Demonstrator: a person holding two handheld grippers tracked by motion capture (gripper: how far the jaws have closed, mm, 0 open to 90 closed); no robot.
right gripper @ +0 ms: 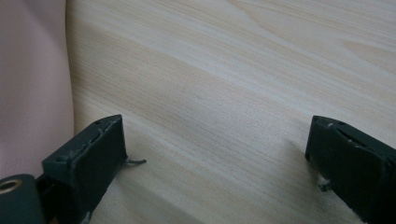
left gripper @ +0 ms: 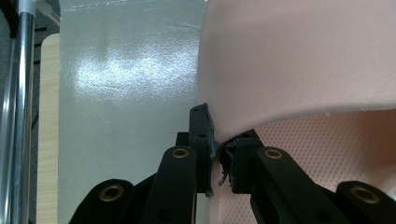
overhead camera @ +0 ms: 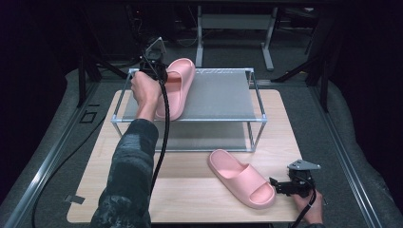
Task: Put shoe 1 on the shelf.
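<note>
Left gripper (overhead camera: pixel 159 76) pinches strap edge of pink slide (overhead camera: pixel 177 88) on rack's top shelf (overhead camera: pixel 223 95), far left, likely to seat it; right gripper (overhead camera: pixel 280 186), jaws spread, waits beside second slide (overhead camera: pixel 240 176) on table (overhead camera: pixel 190 190), near right.

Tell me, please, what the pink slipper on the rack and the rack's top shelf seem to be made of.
The pink slipper looks like moulded foam or soft rubber: matte, thick, with a fine dotted footbed texture. The rack's top shelf seems a grey coated fabric or plastic sheet, glossy where light reflects, stretched in a shiny metal tube frame. The left gripper pinches the slipper's strap edge.
</note>
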